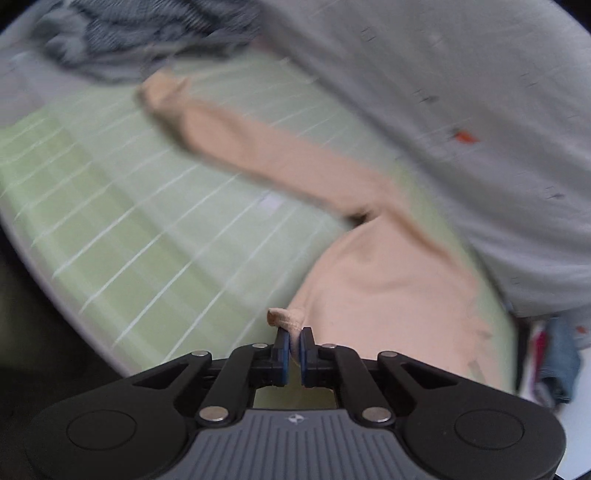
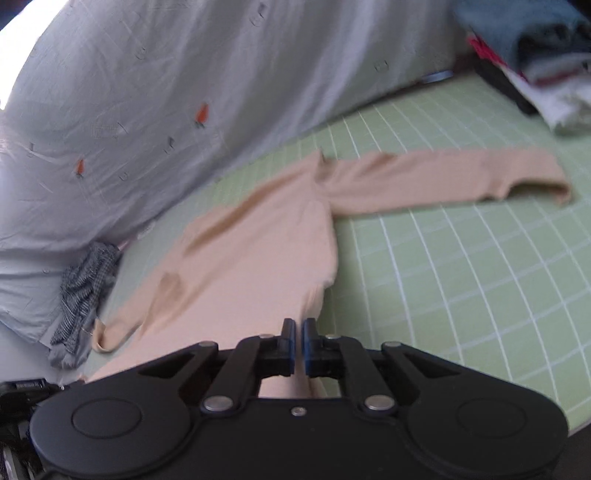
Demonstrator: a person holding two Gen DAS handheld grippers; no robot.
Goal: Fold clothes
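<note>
A peach long-sleeved top [image 1: 388,280] lies spread on a green checked bed sheet [image 1: 129,221]. In the left wrist view one sleeve [image 1: 258,147] stretches away to the upper left. My left gripper [image 1: 294,338] is shut on a bunched edge of the top, which sticks up between the pads. In the right wrist view the top [image 2: 258,251] lies with one sleeve [image 2: 443,177] out to the right and the other sleeve [image 2: 122,325] to the lower left. My right gripper [image 2: 298,328] is shut on the near edge of the top.
A pale grey duvet [image 2: 129,110] with small orange marks lies bunched along the far side of the bed. A dark checked garment [image 2: 85,295] lies beside it, seen also in the left wrist view [image 1: 122,33]. A pile of clothes [image 2: 535,48] sits at the right.
</note>
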